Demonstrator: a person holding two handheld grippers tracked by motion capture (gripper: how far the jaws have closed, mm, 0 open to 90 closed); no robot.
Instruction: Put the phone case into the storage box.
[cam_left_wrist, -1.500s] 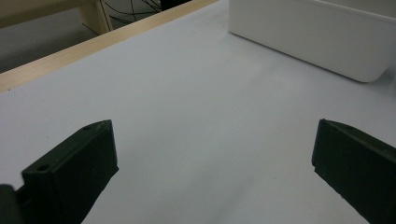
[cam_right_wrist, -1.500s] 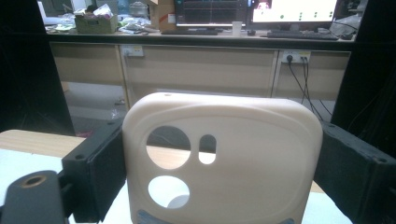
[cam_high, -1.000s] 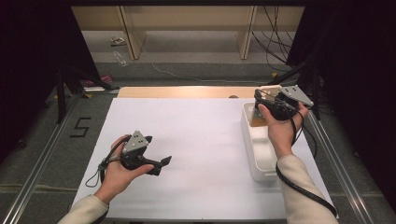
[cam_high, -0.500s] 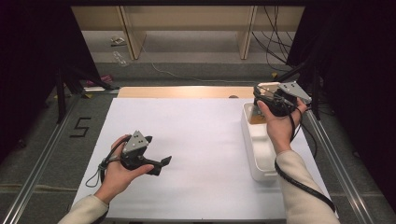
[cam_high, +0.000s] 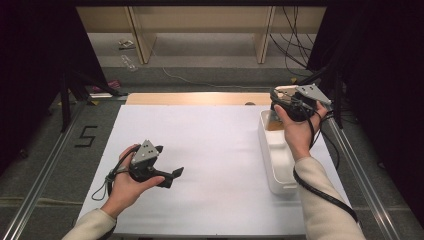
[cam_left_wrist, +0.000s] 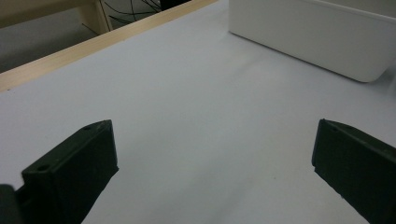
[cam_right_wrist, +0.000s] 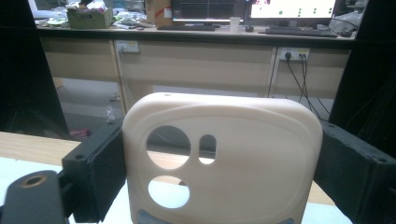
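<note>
Over the white table (cam_high: 210, 150), my right gripper (cam_right_wrist: 219, 186) clamped a cream phone case (cam_right_wrist: 224, 158) above the bin (cam_high: 277, 165); my left gripper (cam_left_wrist: 210, 172) gaped empty. I judged steady, level lifting best.

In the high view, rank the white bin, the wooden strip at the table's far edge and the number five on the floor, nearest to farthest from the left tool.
1. Number five: on the floor, left of the left tool.
2. White bin: across the table, to the right.
3. Wooden strip: along the table's far edge.
The first two are close to call.
</note>
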